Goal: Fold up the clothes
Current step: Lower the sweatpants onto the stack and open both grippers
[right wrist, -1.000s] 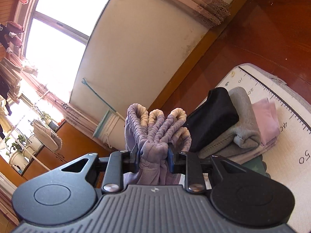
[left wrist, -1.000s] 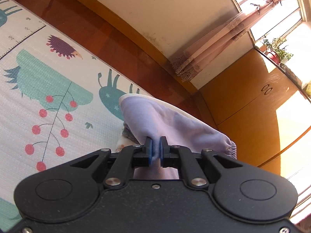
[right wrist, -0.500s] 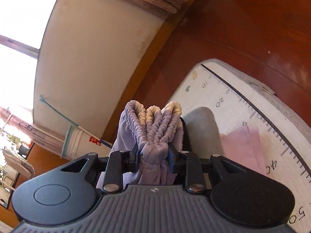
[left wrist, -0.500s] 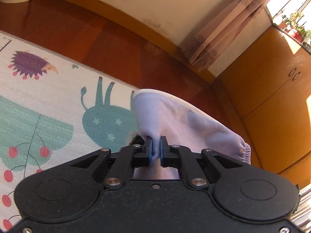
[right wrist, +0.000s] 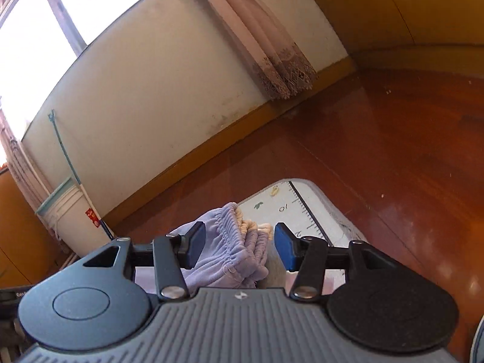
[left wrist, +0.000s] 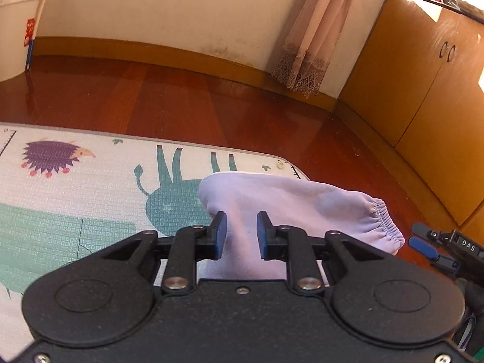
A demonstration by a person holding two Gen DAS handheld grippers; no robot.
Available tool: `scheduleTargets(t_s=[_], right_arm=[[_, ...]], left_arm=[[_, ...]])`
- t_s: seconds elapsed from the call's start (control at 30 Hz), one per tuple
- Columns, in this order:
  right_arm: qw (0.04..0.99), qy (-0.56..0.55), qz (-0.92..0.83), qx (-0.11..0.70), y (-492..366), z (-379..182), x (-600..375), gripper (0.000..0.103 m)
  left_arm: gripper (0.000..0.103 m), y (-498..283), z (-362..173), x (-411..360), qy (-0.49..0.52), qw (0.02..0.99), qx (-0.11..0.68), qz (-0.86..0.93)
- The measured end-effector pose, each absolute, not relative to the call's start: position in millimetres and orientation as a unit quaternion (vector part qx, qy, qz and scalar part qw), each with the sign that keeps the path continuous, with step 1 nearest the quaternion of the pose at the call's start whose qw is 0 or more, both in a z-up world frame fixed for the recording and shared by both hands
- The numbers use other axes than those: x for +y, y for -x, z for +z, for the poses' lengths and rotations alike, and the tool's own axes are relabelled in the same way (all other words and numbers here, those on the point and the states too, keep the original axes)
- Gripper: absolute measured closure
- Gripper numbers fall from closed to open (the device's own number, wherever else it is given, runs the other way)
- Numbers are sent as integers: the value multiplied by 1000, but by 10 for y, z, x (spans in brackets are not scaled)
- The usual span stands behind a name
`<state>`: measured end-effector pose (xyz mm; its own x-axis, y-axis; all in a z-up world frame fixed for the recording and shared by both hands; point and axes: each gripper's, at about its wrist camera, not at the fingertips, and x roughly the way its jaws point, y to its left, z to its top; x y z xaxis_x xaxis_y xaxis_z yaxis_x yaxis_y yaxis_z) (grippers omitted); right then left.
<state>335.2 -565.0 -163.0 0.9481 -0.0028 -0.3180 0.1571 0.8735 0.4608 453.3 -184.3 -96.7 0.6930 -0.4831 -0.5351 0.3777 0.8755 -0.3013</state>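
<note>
A folded lilac garment (left wrist: 290, 205) with an elastic cuff lies near the corner of the animal-print play mat (left wrist: 90, 187). My left gripper (left wrist: 241, 234) is open, its blue pads on either side of the cloth without pinching it. In the right wrist view the garment's gathered lilac waistband (right wrist: 230, 242) sits between the fingers of my open right gripper (right wrist: 239, 243). It rests on a pile whose grey top (right wrist: 273, 269) just shows. The right gripper's fingertips (left wrist: 423, 243) also appear at the right edge of the left wrist view.
Glossy red-brown wooden floor (left wrist: 181, 96) surrounds the mat. Orange cabinets (left wrist: 423, 90) stand to the right, a lace curtain (left wrist: 305, 36) hangs at the wall, and a white bucket (right wrist: 71, 214) with a blue-handled stick stands by the skirting.
Both grippers have opened and let go of the lilac garment, which now rests on the pile at the mat's corner. Both have lowered and levelled toward the mat.
</note>
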Motion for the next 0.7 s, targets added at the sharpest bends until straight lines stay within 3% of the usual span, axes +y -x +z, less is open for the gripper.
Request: scheduleTargets(t_s=[0.13, 0.23, 0.47, 0.57, 0.63, 0.7], right_arm=[[963, -157, -21, 218, -3684, -1663, -5308, 54], [931, -192, -72, 302, -3890, -1886, -5388, 55], [940, -236, -69, 237, -3467, -1720, -5462, 54], [939, -233, -56, 249, -3351, -1635, -5370, 52], [938, -230, -48, 257, -3274, -1579, -5309, 46], [935, -229, -40, 268, -3195, -1528, -5236, 41]], left_arm=[[85, -4402, -1060, -2198, 16, 919, 298, -259], [85, -4551, -1366, -2570, -82, 888, 378, -248], [83, -4279, -1087, -2220, -39, 896, 348, -272], [72, -4183, -983, -1973, -3, 900, 344, -269], [43, -4093, -899, -1802, 32, 901, 343, -265], [37, -4007, -819, -1701, 57, 899, 345, -262]])
